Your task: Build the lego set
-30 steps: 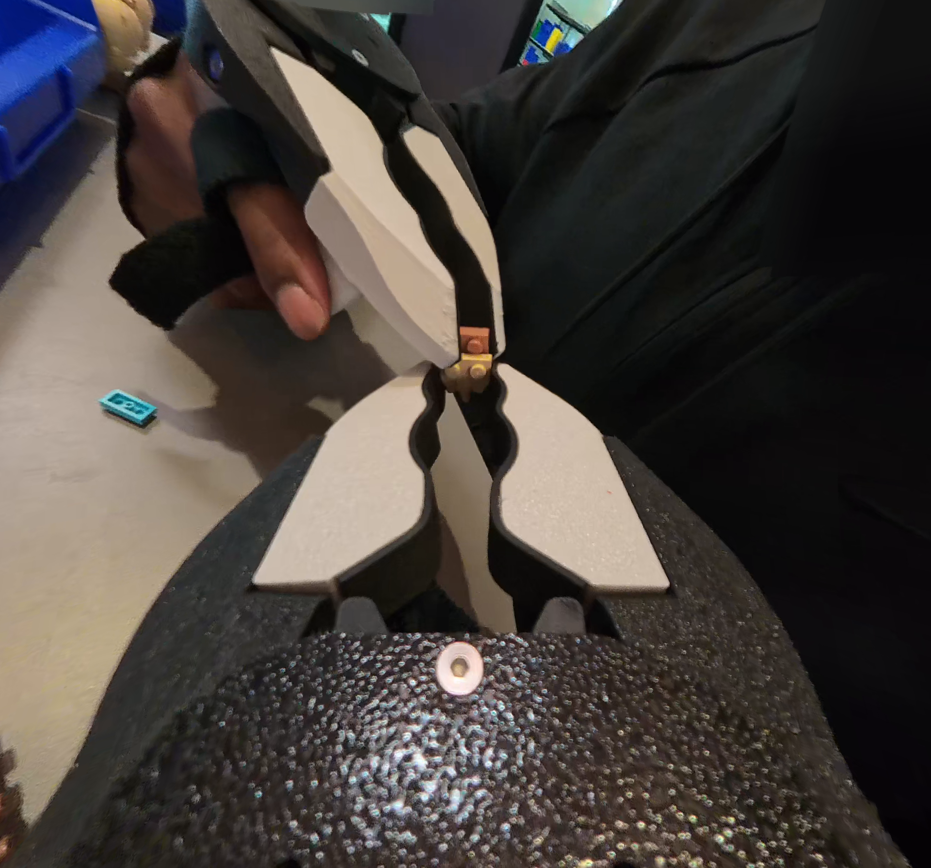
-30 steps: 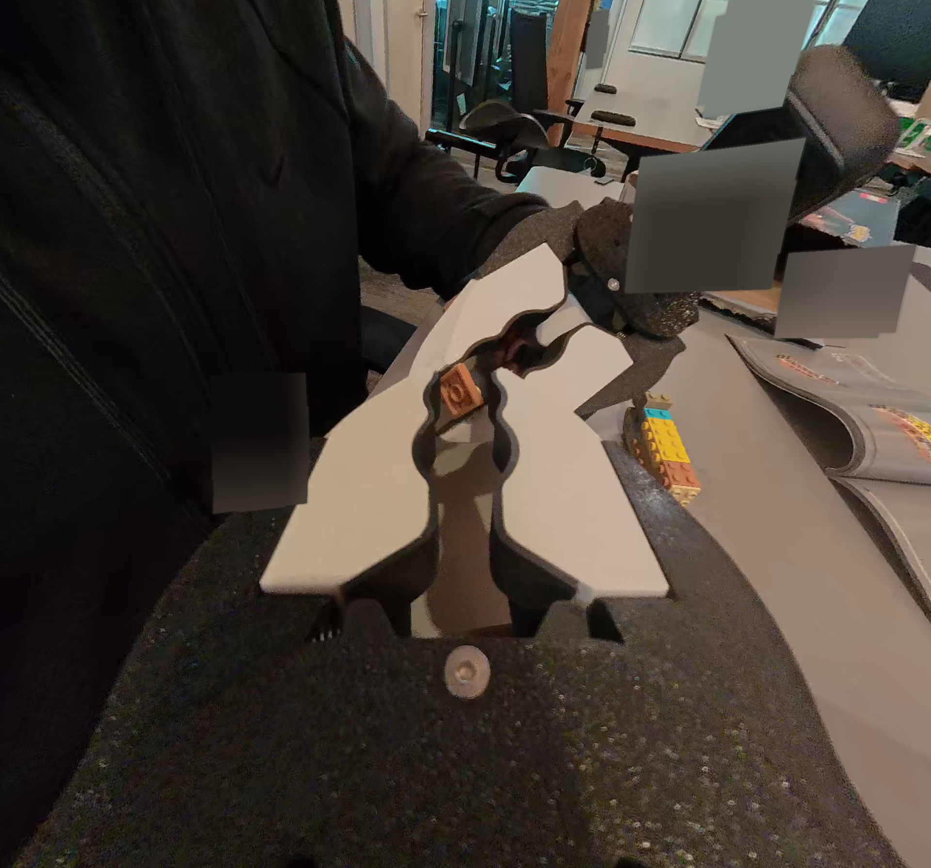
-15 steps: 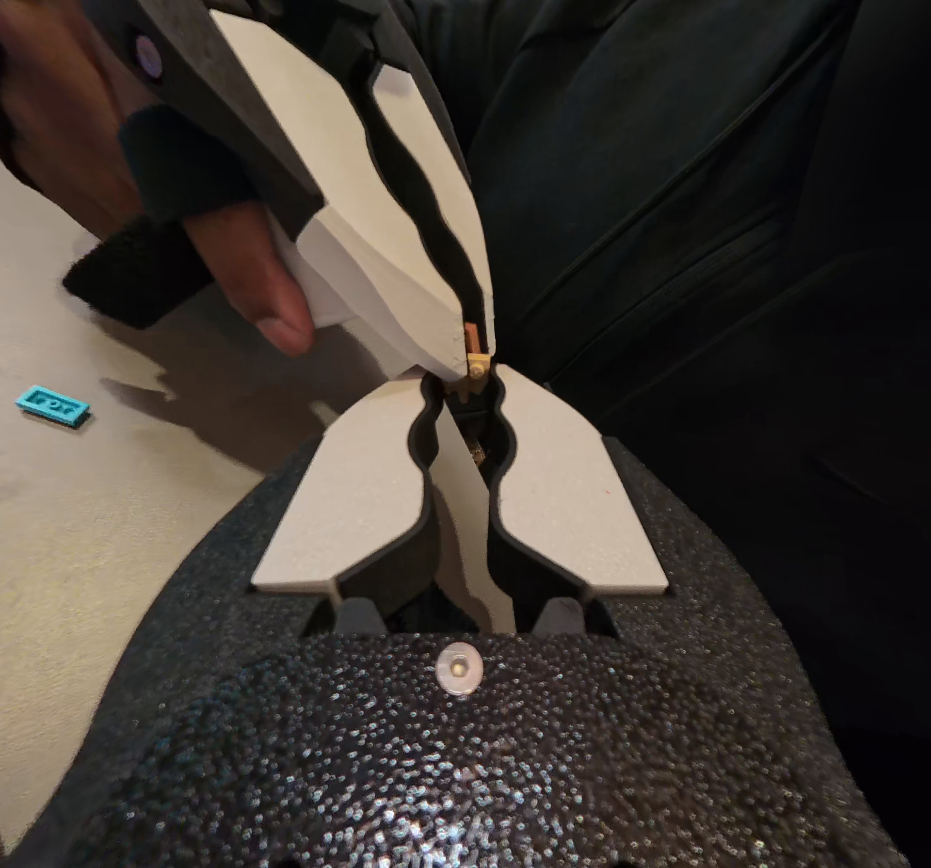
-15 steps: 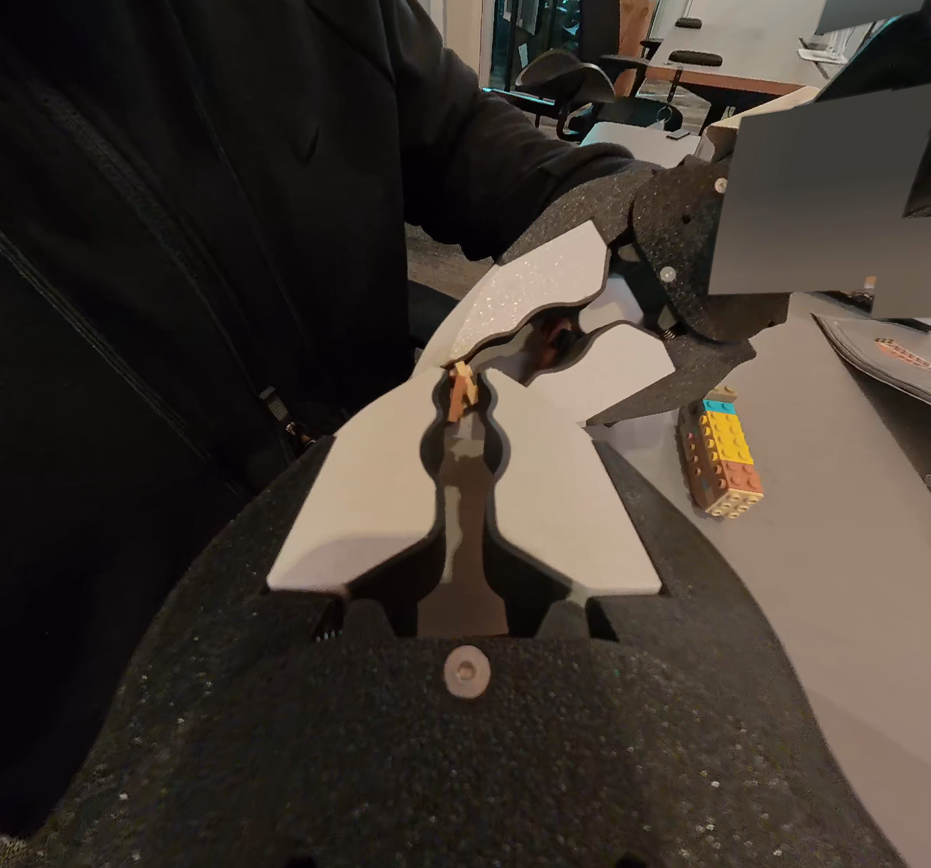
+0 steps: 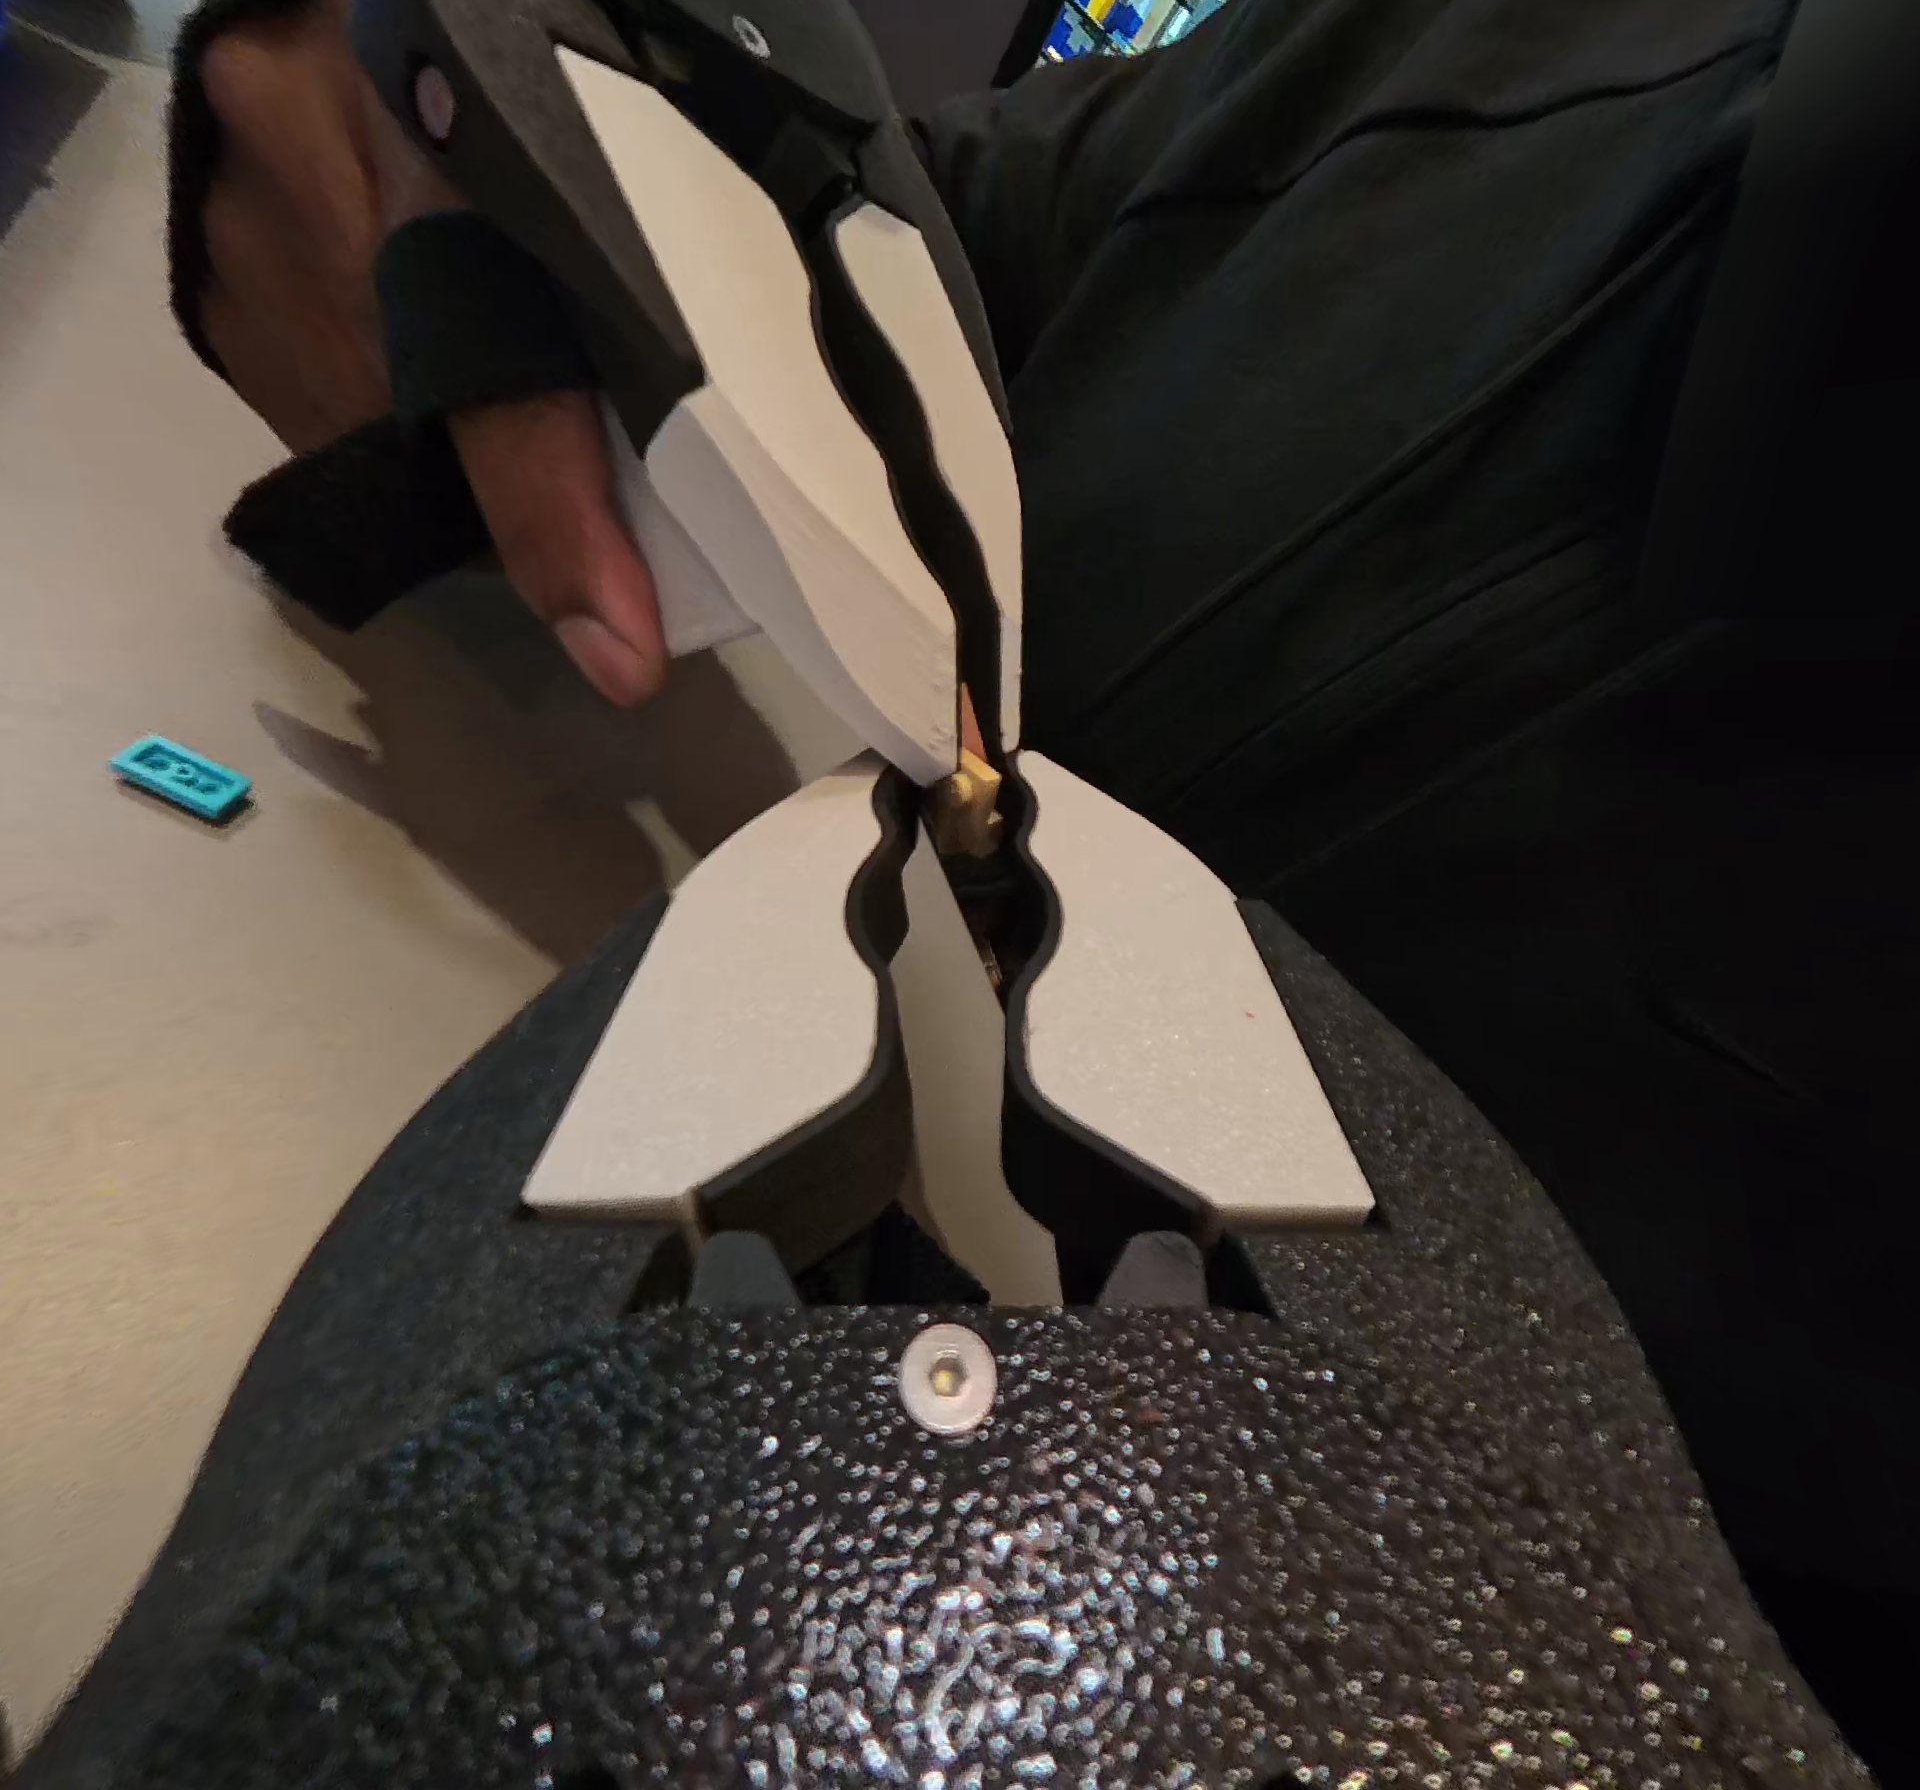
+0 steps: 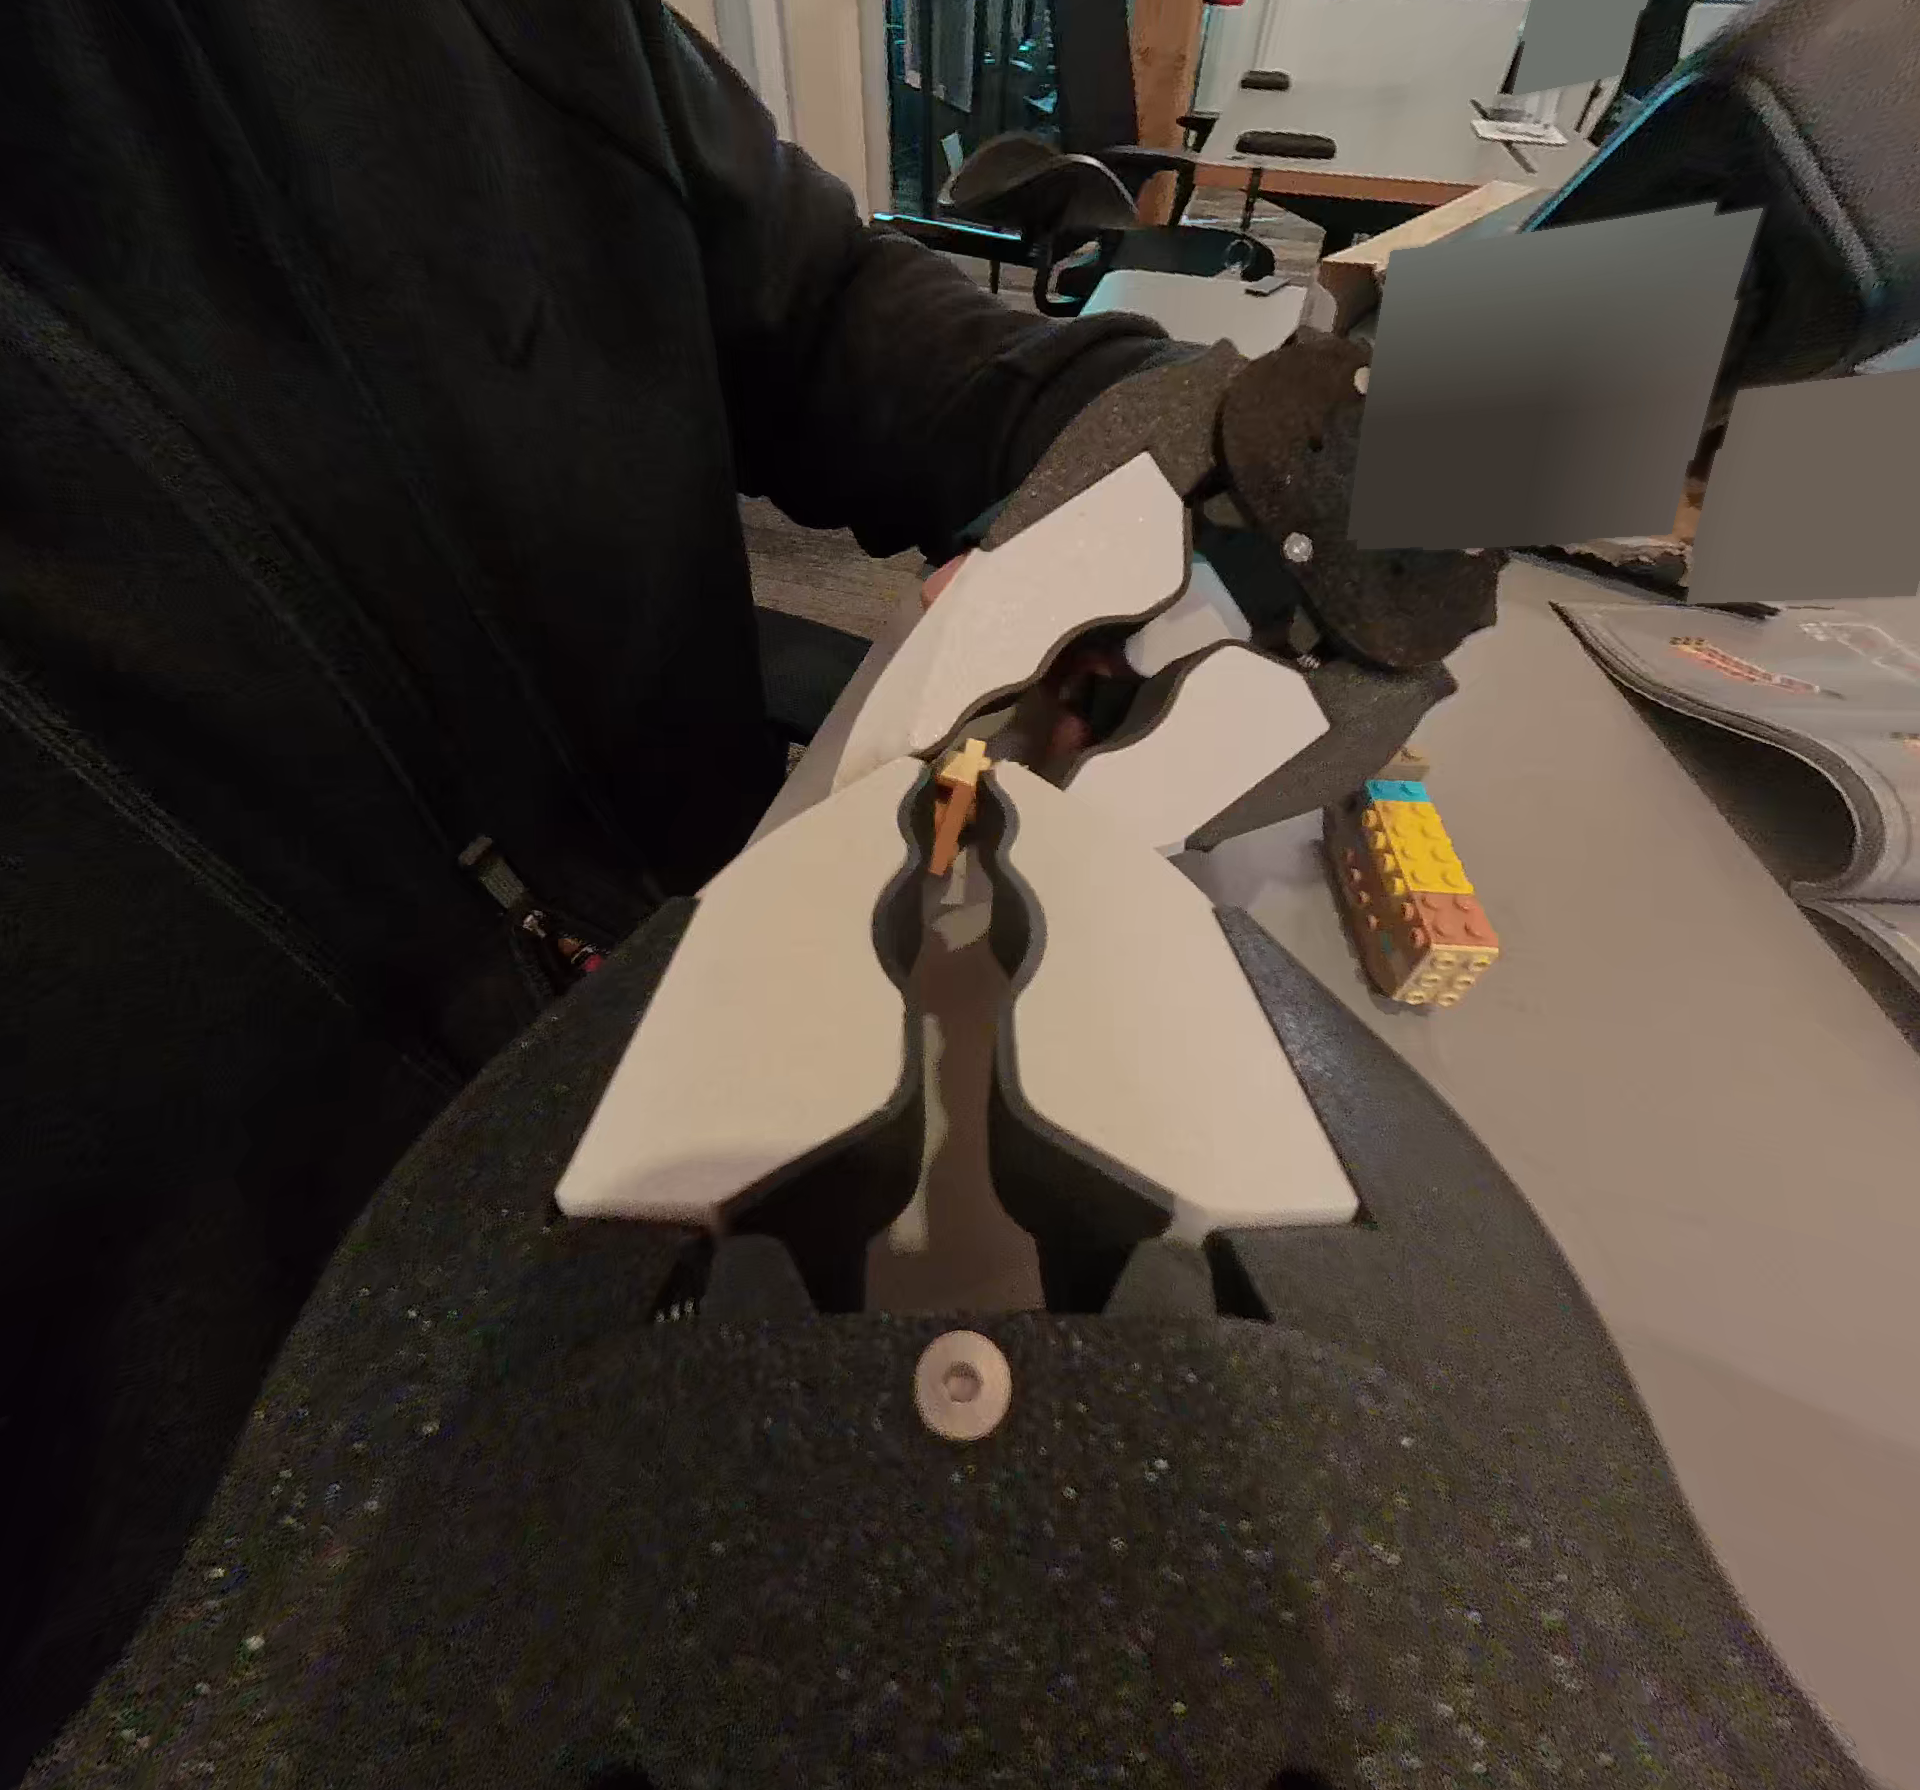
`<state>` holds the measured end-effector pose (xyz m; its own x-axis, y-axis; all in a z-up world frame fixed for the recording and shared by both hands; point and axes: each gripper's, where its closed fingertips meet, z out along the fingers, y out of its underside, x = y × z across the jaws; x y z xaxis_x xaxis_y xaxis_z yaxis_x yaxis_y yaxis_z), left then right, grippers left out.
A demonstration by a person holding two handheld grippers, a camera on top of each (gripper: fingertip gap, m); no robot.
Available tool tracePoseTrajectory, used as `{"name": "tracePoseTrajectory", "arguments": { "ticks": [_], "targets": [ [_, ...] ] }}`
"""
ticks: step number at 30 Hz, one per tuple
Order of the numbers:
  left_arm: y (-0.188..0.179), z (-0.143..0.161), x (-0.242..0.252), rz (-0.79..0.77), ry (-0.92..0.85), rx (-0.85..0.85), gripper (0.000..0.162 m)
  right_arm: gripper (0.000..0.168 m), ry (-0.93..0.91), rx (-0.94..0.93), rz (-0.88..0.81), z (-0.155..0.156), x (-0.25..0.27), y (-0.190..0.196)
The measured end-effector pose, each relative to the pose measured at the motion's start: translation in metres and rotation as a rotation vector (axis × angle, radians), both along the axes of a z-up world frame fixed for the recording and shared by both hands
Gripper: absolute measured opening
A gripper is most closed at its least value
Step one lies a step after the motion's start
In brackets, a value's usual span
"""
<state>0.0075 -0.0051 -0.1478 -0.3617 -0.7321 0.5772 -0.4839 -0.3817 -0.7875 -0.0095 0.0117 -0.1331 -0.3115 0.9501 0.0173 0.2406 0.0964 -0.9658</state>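
Note:
In the left wrist view my left gripper [image 5: 956,786] is shut on a small tan lego piece [image 5: 972,800]. My right gripper [image 5: 983,734] comes down from above, tip to tip with it, shut on a thin orange plate [image 5: 969,717]. In the right wrist view my right gripper [image 6: 961,790] holds the orange plate [image 6: 950,828] edge-on, and the tan piece [image 6: 965,761] sits against its far end in the left gripper [image 6: 987,753]. Both are held in the air in front of a person's black jacket. How the two pieces are joined is hidden.
A partly built block of yellow, orange, tan and teal bricks [image 6: 1413,893] lies on the grey table [image 6: 1662,1065] to the right. An open instruction booklet [image 6: 1766,701] lies beyond it. A loose teal plate [image 5: 182,777] lies on the table at the left. My left and right fingertips are right by each other.
The orange plate has turned from face-on to edge-on in the right gripper. Both grippers stay tip to tip, the tan piece against the plate, and have tilted together.

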Motion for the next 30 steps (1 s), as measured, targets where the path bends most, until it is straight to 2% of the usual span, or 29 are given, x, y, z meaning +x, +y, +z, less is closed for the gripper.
{"name": "tracePoseTrajectory", "arguments": {
  "ticks": [4, 9, 13, 17, 20, 23, 30],
  "targets": [
    [0.008, 0.001, -0.001, 0.067, 0.005, 0.006, 0.017, 0.007, 0.000, -0.018, -0.070, 0.001, -0.002, 0.009],
    [0.018, 0.003, -0.003, 0.155, -0.011, 0.043, 0.017, 0.007, 0.046, -0.127, -0.160, 0.007, -0.003, 0.020],
    [0.036, 0.010, -0.004, 0.347, -0.071, 0.134, 0.018, 0.007, 0.153, -0.316, -0.258, 0.022, 0.002, 0.032],
    [0.051, 0.020, -0.005, 0.517, -0.167, 0.167, 0.016, 0.006, 0.205, -0.483, -0.315, 0.023, 0.005, 0.040],
    [0.049, 0.023, -0.003, 0.536, -0.197, 0.176, 0.015, 0.006, 0.194, -0.481, -0.349, 0.019, 0.005, 0.042],
    [0.053, 0.019, -0.002, 0.569, -0.178, 0.209, 0.007, 0.006, 0.185, -0.447, -0.363, 0.017, 0.004, 0.042],
    [0.052, 0.012, -0.002, 0.561, -0.136, 0.122, 0.006, 0.007, 0.147, -0.284, -0.398, 0.010, 0.003, 0.042]
  ]
}}
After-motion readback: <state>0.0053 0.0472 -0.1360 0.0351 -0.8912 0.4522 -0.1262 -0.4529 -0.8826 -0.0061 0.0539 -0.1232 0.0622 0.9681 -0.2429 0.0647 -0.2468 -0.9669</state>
